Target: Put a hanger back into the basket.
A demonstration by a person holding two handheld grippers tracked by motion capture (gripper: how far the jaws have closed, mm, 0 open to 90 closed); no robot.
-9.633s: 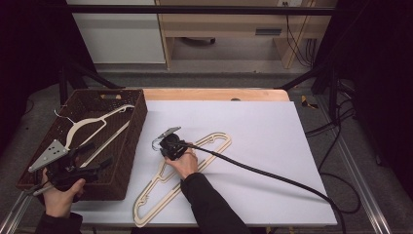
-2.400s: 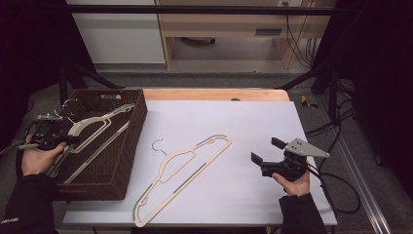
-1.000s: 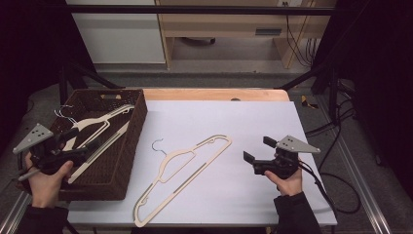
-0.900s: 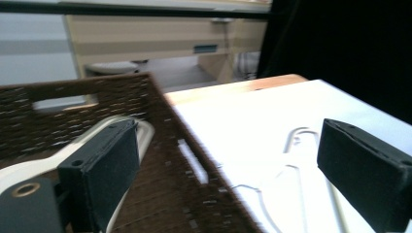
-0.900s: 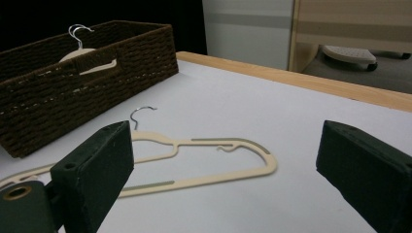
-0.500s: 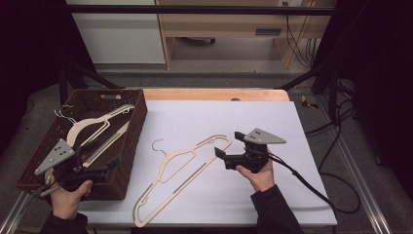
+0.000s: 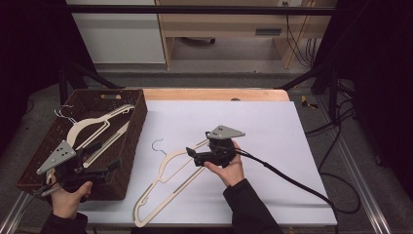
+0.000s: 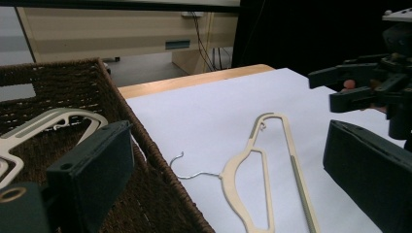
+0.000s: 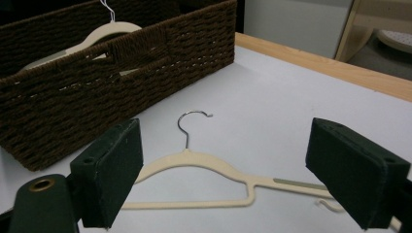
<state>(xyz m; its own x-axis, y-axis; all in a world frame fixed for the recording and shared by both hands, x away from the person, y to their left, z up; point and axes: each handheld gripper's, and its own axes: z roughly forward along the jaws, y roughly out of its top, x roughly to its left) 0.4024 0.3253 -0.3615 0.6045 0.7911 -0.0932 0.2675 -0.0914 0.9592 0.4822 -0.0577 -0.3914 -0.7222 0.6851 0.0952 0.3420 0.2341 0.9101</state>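
- Cream hanger (image 9: pixel 214 179) lies flat on the white worktop (image 7: pixel 272 126), just ahead of and between the spread jaws of the right gripper (image 7: pixel 197 158); nothing is clamped in them yet.
- It looks light, thin and stiff, probably apt to skid on the smooth sheet. Judged best hold: the shoulder bar close to the neck, where the jaws can straddle a single strand. The wire hook (image 9: pixel 192 121) is too slim and springy to pinch well.
- Lying flush, it offers little edge to get under, so one jaw would likely have to scrape the sheet.
- Left gripper (image 7: pixel 92 170) hangs at the near rim of the woven basket (image 7: pixel 129 156), jaws parted and empty; a second hanger (image 7: pixel 92 129) rests inside, beyond them.
- Beyond the right jaws, bare sheet runs to the basket wall; the hook points that way, with room to lift and swing over the rim.
- Farther off, the wooden edge (image 7: pixel 214 93) bounds the worktop.
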